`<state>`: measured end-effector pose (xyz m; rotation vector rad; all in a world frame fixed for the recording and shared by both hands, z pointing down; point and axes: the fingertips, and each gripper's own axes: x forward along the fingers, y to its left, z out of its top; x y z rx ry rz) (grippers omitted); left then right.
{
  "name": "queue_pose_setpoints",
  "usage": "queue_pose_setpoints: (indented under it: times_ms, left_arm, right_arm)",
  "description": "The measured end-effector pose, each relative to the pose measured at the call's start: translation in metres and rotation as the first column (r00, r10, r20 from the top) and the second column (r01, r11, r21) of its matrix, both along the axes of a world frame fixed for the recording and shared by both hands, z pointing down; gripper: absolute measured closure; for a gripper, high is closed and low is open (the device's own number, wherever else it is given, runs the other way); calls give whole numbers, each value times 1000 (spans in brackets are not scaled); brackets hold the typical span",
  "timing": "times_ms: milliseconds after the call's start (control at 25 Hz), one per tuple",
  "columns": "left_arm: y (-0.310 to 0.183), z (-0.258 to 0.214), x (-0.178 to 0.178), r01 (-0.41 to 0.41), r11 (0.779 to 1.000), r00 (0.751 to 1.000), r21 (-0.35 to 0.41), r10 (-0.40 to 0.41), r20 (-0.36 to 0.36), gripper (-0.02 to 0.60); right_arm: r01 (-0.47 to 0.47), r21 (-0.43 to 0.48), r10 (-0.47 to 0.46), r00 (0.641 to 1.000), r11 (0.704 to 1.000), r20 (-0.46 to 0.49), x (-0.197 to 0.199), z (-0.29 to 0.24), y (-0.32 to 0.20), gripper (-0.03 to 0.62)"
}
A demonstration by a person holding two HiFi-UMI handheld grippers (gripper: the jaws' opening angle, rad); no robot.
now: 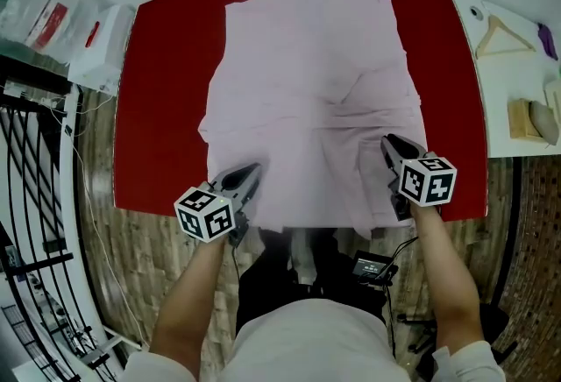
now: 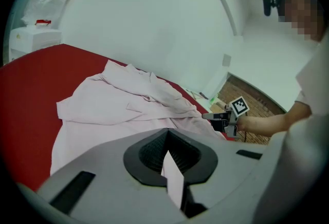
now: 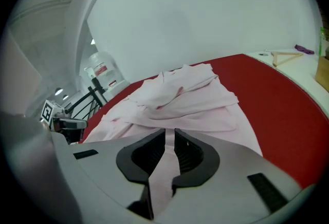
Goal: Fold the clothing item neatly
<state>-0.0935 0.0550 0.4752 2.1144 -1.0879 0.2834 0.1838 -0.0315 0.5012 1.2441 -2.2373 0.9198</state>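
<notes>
A pale pink shirt (image 1: 311, 91) lies spread on the red table (image 1: 158, 109), its near hem hanging over the front edge. My left gripper (image 1: 252, 174) sits at the hem's left corner, shut on a fold of the pink cloth (image 2: 172, 179) that shows between its jaws. At the hem's right side my right gripper (image 1: 390, 148) is shut on another strip of the shirt (image 3: 165, 161). In the left gripper view the shirt (image 2: 123, 102) stretches away and the right gripper (image 2: 222, 117) shows beyond it. The left gripper (image 3: 64, 124) appears at the left of the right gripper view.
White bags and a box (image 1: 79, 25) stand left of the table. A side surface at the right holds a wooden hanger (image 1: 502, 37) and small items (image 1: 530, 119). A black metal rack (image 1: 35, 196) stands at the left. The person stands at the table's front edge.
</notes>
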Motion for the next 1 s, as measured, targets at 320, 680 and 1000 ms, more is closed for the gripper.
queue_pose_setpoints:
  times_ms: [320, 680, 1000]
  left_arm:
    - [36, 3, 7, -94, 996, 995, -6, 94, -30, 577]
    - [82, 0, 4, -276, 961, 960, 18, 276, -39, 566]
    - [113, -5, 0, -365, 930, 931, 49, 366, -9, 568]
  right_arm:
    - [55, 10, -56, 998, 998, 26, -69, -3, 64, 553]
    - [126, 22, -127, 991, 992, 46, -149, 4, 163, 551]
    - [191, 53, -188, 981, 980, -55, -194, 13, 226, 545]
